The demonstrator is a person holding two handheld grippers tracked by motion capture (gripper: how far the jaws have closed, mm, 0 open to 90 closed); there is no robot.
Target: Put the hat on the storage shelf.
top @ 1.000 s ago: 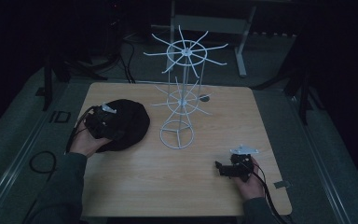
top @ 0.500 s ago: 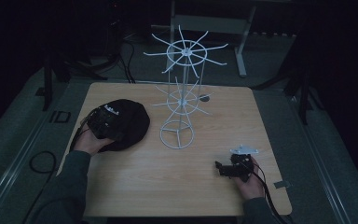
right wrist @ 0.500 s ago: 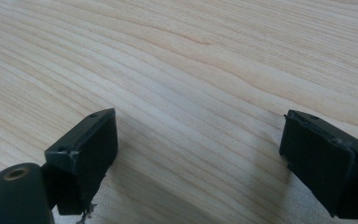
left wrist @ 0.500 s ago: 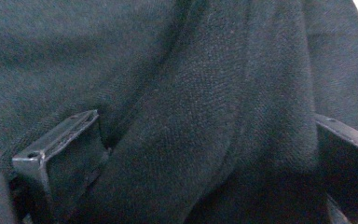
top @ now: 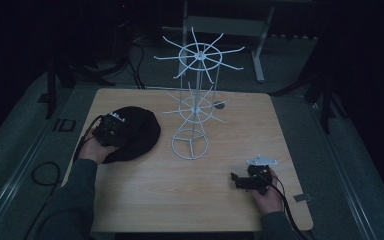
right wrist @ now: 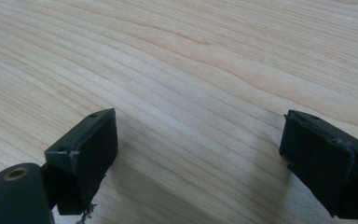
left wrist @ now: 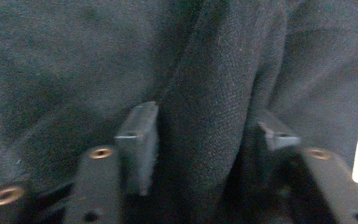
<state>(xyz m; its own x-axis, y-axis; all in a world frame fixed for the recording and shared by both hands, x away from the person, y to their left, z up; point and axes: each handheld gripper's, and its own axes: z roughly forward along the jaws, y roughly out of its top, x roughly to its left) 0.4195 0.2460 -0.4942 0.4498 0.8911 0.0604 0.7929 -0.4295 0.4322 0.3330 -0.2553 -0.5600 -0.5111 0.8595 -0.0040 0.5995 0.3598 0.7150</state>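
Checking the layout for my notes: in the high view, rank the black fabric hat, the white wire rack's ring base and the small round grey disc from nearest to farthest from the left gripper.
1. Black fabric hat: under the left gripper, table's left.
2. White wire rack's ring base: middle.
3. Small round grey disc: behind the rack, near the far edge.

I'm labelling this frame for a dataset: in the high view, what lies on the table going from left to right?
Left gripper, resting on the black fabric item → white wire rack → right gripper, held low over the bare wooden table.
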